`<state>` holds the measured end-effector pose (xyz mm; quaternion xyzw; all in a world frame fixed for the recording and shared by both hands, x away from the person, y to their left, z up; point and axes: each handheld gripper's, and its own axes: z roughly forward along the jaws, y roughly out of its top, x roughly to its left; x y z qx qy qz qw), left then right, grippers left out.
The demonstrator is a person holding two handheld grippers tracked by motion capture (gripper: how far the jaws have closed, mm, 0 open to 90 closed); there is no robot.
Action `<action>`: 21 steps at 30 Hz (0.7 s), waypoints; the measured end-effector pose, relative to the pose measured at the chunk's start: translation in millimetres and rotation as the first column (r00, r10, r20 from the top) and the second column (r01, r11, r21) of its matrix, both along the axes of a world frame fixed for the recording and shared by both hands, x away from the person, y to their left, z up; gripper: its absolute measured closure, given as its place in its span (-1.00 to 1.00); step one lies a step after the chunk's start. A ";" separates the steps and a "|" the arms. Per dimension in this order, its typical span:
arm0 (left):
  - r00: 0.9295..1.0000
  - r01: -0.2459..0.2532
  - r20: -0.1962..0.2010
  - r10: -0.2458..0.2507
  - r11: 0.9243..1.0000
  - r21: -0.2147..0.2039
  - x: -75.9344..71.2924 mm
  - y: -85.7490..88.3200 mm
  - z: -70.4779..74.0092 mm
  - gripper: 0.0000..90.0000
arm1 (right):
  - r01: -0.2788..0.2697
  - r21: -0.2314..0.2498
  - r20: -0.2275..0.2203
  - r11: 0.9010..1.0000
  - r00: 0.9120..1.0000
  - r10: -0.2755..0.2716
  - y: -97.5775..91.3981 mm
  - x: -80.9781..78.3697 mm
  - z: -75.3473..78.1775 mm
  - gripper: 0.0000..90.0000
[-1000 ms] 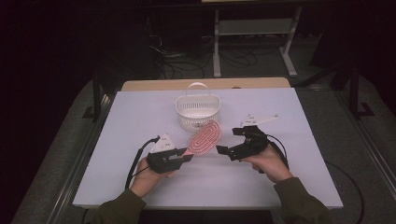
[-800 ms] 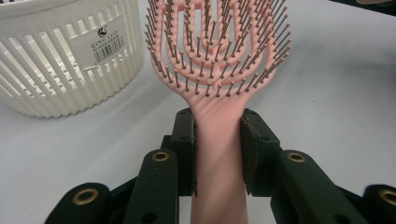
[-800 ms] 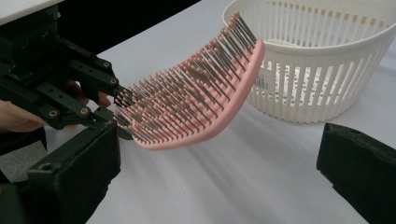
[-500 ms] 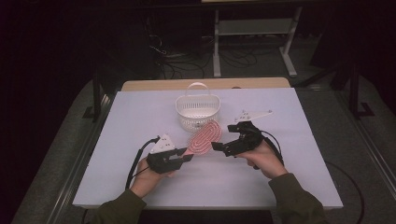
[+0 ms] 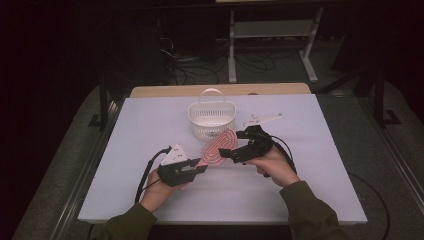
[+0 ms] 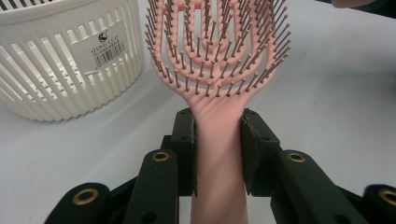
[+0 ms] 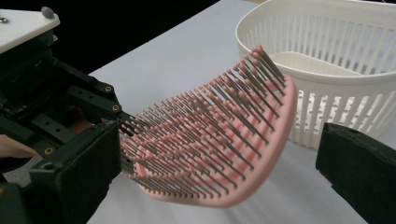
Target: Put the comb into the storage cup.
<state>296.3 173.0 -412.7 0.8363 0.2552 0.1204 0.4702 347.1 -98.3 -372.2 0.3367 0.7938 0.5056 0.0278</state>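
Left gripper view: hairbrush (image 6: 218, 70) handle clamped between left claw (image 6: 217, 149) pads.

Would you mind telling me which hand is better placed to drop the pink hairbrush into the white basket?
Left. The left tongs are clamped on the pink hairbrush handle, its head beside the white basket. The right tongs stand open around the brush head, gripping nothing.
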 end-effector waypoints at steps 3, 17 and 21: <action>1.000 0.002 0.002 -0.002 1.000 0.001 -0.3 -0.4 -0.2 0.56 | -0.002 0.004 -0.008 1.000 1.000 0.002 3.6 2.7 -1.0 -0.99; 1.000 -0.005 0.018 0.005 1.000 0.007 0.2 -0.2 -0.7 0.56 | -0.017 0.025 -0.054 1.000 0.998 0.018 13.1 10.7 -6.9 -0.77; 1.000 -0.004 0.019 0.004 1.000 0.015 0.1 -0.5 -1.3 0.56 | -0.021 0.028 -0.062 0.999 0.998 0.023 12.9 11.5 -9.8 -0.68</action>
